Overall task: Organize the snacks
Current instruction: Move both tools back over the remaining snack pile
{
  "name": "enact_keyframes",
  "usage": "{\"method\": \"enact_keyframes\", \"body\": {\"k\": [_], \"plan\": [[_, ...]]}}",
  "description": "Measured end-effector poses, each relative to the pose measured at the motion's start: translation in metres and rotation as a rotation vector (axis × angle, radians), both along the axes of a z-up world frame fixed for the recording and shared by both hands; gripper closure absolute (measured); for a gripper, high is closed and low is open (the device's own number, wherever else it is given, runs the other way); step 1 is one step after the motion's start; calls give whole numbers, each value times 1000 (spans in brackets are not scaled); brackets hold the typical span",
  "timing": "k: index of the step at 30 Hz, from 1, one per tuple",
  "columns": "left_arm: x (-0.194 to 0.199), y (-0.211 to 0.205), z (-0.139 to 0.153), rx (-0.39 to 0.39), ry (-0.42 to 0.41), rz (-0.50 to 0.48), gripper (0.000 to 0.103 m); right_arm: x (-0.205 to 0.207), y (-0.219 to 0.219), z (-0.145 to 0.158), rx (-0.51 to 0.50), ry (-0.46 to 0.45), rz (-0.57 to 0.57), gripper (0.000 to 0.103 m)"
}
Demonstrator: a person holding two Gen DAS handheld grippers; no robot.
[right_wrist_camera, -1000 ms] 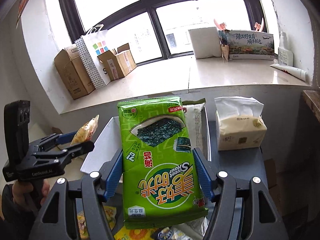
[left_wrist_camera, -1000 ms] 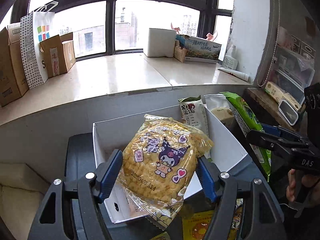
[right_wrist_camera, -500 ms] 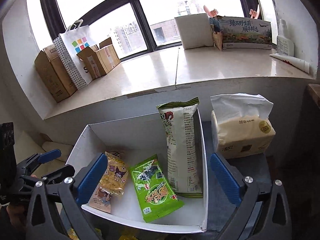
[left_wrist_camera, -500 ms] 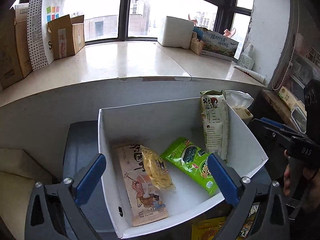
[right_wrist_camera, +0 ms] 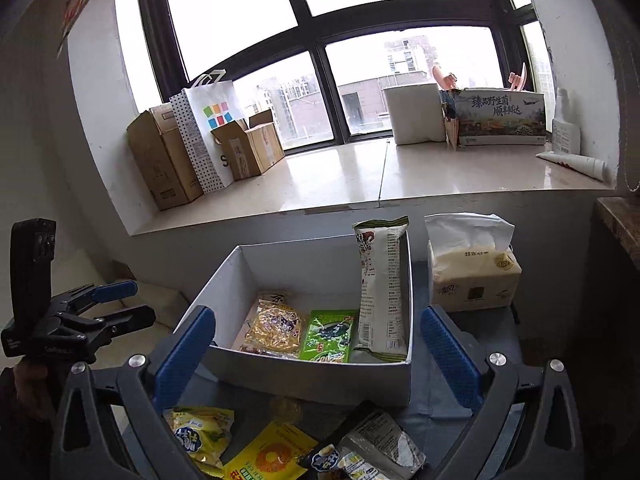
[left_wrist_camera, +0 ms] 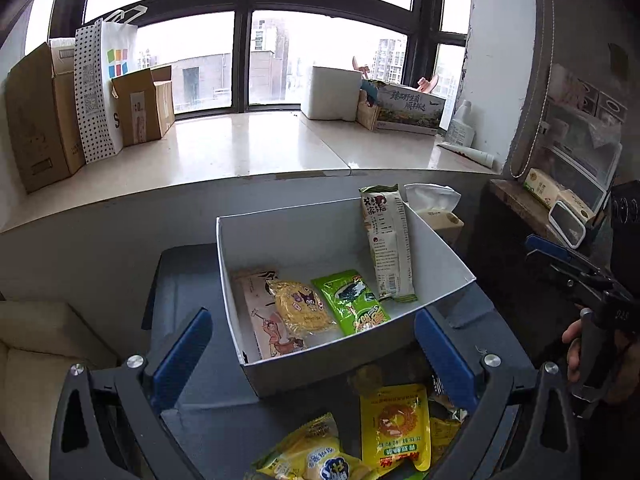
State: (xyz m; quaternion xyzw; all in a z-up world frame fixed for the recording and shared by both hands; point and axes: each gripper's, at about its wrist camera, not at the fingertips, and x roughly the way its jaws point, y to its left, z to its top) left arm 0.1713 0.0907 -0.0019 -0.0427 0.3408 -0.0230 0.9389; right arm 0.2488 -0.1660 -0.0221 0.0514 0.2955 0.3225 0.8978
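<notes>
A white box (left_wrist_camera: 280,372) (right_wrist_camera: 312,380) stands on a dark table. In it lie a yellow cartoon snack bag (left_wrist_camera: 302,306) (right_wrist_camera: 276,326), a green seaweed pack (left_wrist_camera: 352,304) (right_wrist_camera: 328,336), a beige pack (left_wrist_camera: 262,320) under the yellow bag, and a tall pack (left_wrist_camera: 388,244) (right_wrist_camera: 380,288) leaning on the right wall. My left gripper (left_wrist_camera: 316,356) is open and empty, near the box's front. My right gripper (right_wrist_camera: 316,356) is open and empty too. Loose yellow snack packs (left_wrist_camera: 394,428) (right_wrist_camera: 200,436) lie in front of the box.
A tissue pack (right_wrist_camera: 472,276) stands right of the box. A wide windowsill (left_wrist_camera: 240,152) behind holds cardboard boxes (left_wrist_camera: 36,116), a paper bag (left_wrist_camera: 100,88) and a printed carton (right_wrist_camera: 500,116). A shelf (left_wrist_camera: 560,184) is at the right.
Both grippers opened and let go: the yellow bag and the green seaweed pack now lie in the box. Both grippers have pulled back from the box, showing the loose packs in front.
</notes>
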Motion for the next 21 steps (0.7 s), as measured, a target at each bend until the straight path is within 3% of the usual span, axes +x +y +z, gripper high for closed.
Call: {"method": "enact_keyframes", "body": {"k": [5, 9, 12, 16, 21], "plan": [[-69, -23, -12, -3, -17, -47, 0, -50, -27, -21, 19, 69, 27, 0], [-114, -33, -50, -91, 54, -32, 0, -87, -44, -53, 29, 134, 24, 0], [-136, -44, -70, -85, 80, 24, 0, -103, -48, -77, -18, 175, 12, 0], [-150, -51, -90, -203, 132, 31, 0, -103, -55, -100, -59, 199, -16, 0], [-150, -68, -106, -191, 178, 3, 0, -74, -51, -113, -158, 173, -31, 0]]}}
